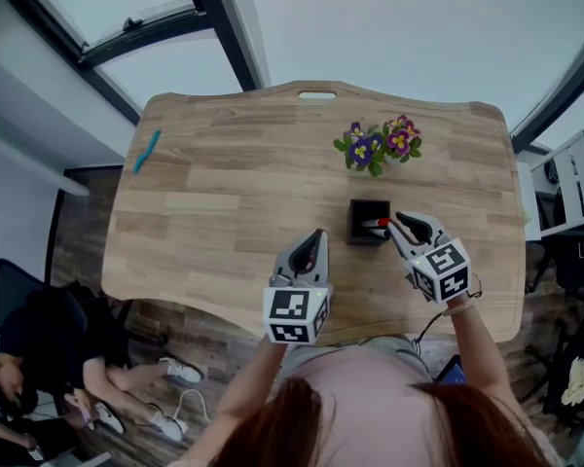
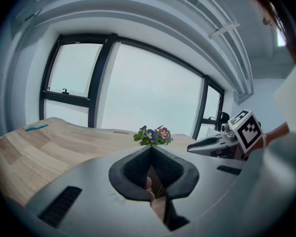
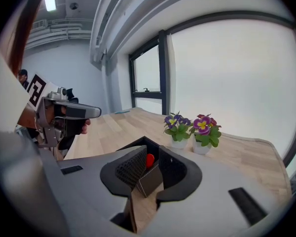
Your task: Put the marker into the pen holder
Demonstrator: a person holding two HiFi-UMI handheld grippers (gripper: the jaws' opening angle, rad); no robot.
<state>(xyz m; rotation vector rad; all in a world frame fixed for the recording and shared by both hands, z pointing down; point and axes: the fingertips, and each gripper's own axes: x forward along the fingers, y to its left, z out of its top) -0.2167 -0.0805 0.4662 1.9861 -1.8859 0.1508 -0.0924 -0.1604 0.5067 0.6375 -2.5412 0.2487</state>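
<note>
A slim teal pen-shaped thing (image 1: 147,151) lies alone on the light wooden desk (image 1: 224,202) near its far left corner, well apart from everything else.

Toward the middle of the near edge, the left tool (image 1: 318,233) hovers just above the wood and points to the far side. Its own view shows the two dark ribbed pads pressed together at the tips with nothing between them.

Just right of that tool's tip, a little in from the near edge and right of the desk's middle, stands the small black square pen holder (image 1: 367,236), open at the top. The red marker (image 1: 377,223) is at the holder's opening. Its red end shows over the right part of the mouth, with a pale stretch running toward the right tool (image 1: 397,222). That tool reaches in from the right, its tips at the holder's right rim. In the right gripper view its pads stand only a narrow gap apart, pinching the marker. The rounded red end sits between them, directly above the corner of the holder.

Beyond the holder, toward the far edge, two small white pots of purple and pink flowers (image 1: 380,146) stand side by side, touching or nearly so.
</note>
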